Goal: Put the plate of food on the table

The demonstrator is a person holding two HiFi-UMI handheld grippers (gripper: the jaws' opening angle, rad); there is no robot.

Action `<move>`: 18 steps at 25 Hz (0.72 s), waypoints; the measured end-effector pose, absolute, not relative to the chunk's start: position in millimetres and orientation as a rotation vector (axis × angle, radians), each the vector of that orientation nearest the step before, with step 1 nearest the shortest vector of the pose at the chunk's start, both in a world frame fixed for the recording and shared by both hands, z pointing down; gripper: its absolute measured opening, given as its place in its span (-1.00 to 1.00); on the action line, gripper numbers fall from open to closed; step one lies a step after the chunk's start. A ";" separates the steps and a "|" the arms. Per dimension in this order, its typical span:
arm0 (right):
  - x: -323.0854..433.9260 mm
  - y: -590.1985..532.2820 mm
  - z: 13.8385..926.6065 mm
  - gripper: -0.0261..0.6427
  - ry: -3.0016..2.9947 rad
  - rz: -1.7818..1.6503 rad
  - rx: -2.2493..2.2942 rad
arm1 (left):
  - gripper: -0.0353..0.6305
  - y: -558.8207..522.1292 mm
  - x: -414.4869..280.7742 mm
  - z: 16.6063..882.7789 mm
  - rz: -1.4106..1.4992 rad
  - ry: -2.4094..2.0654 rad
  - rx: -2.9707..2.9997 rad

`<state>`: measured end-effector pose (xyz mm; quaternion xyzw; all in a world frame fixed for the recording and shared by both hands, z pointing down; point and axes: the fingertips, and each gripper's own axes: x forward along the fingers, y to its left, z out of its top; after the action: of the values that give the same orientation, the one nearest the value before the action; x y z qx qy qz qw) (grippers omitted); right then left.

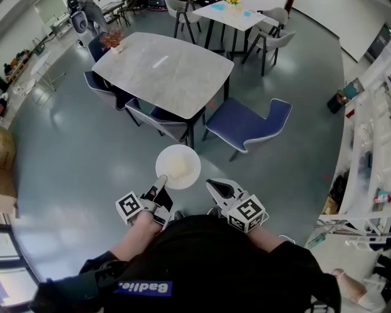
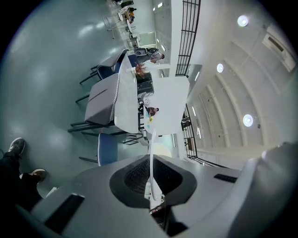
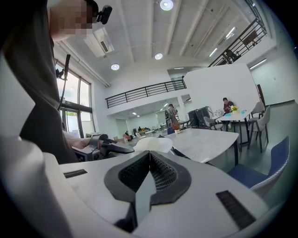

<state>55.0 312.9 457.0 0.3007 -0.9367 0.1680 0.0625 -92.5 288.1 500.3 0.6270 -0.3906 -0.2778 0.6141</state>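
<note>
Blue chair (image 1: 244,125) sits just ahead of your right gripper (image 1: 212,183), turned sideways. Another chair (image 1: 160,120) is ahead of your left gripper (image 1: 161,180). White dining set (image 1: 235,15) far ahead, shelves (image 1: 369,131) well right.

A large open hall, half office, half test lab — a glossy grey floor (image 1: 61,153), a marble-topped dining table (image 1: 165,70) with blue chairs (image 1: 244,125) and a white table (image 1: 235,15) beyond. A railed mezzanine (image 3: 144,92), round ceiling lights (image 3: 166,4) and computer monitors (image 3: 198,116) sit behind.
</note>
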 end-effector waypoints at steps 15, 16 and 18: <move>101.0 294.4 470.9 -0.89 -2.857 0.546 0.821 | -0.85 280.6 -55.5 510.8 -0.686 -0.970 1.408; 102.2 292.3 471.6 -0.89 -2.856 0.548 0.819 | -0.85 277.6 -55.1 511.3 -0.689 -0.972 1.409; 103.6 286.1 473.5 -0.89 -2.852 0.553 0.822 | -0.85 270.1 -54.2 511.9 -0.692 -0.971 1.410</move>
<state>103.6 286.1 473.5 0.2719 -0.9428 0.1830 0.0611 -54.2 270.1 511.9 0.6090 -0.4196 -0.2987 0.6032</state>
